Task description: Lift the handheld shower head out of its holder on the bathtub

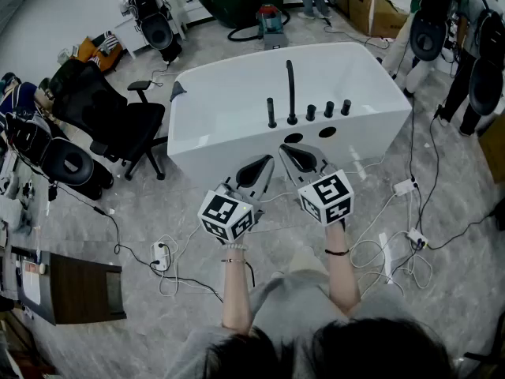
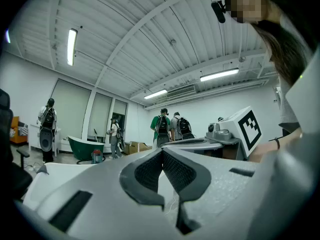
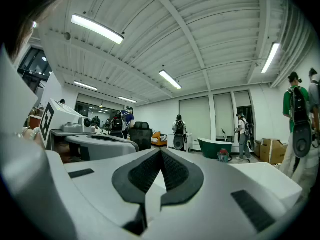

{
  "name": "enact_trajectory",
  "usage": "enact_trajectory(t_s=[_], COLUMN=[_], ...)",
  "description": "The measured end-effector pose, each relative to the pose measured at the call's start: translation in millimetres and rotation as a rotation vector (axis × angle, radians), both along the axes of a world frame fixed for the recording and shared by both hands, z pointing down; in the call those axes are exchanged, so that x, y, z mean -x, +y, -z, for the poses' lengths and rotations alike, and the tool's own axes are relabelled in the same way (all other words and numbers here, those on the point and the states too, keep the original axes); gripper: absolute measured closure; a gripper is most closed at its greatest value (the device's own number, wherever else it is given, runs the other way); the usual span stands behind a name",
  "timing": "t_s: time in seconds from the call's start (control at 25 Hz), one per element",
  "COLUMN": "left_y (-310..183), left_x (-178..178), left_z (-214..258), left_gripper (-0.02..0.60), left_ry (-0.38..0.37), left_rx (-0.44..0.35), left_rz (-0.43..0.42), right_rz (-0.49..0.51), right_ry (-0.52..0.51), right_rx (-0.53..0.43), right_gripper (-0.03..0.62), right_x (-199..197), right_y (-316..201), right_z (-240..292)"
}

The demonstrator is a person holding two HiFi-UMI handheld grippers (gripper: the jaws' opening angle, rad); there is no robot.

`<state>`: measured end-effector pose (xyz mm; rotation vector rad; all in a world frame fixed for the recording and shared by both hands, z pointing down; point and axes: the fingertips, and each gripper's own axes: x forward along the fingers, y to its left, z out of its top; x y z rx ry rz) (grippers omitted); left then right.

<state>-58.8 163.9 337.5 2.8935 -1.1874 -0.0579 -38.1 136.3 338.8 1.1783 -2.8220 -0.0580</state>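
Bathtub [image 1: 229, 144], white and freestanding, sits mid-floor in the head view, with a row of black fittings standing on its near rim. At the left end of that row stands the handheld shower head [image 1: 271, 113], a slim upright black stick with its base on the rim. Just to its right rises the taller curved spout [image 1: 290, 91], and then come three short knobs [image 1: 328, 109].

Both tools are held level on the near side of the bathtub, well short of the fittings and touching nothing. The left hand-held gripper [image 1: 260, 166] points toward the tub wall. In its own view [image 2: 161, 151] the two ribbed pads meet at the tips with nothing between them, so it is clenched and empty. The right hand-held gripper [image 1: 292, 155] is just beside it, a little nearer the tub. Its own view [image 3: 161, 151] shows the same thing: pads pressed together, nothing gripped.

Left of the bathtub stands a black office chair [image 1: 118, 121]. Beyond the far side of the bathtub is a dark green tub [image 1: 237, 2]. White cables [image 1: 387, 247] trail over the grey floor [image 1: 142, 212] to the right of the bathtub (several loops, tangled).
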Motion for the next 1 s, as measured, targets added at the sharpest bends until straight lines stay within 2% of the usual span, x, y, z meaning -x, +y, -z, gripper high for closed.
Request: enact_trajectory(t_s=[0.28,0.52,1.0], left_y=[5.1,3.4,-51.1], left_x=[4.9,-7.6,-10.3], left_z=[-2.2,-8.0,-10.9], left_gripper=[0.577,0.577,0.577], left_ry=[0.002,0.009,0.012], left_rx=[0.002,0.026,0.038], left_rz=[-0.002,-0.011,0.014], right_rz=[-0.017,-0.040,-0.021], right_ry=[-0.003,-0.004,-0.040], right_rx=[0.004,0.016,0.025], right_gripper=[0.593,0.594,0.594], right_x=[-0.1,-17.4,-23.4], right_y=[7.5,3.7,-50.4], right_z=[-3.5,-3.9,-4.6])
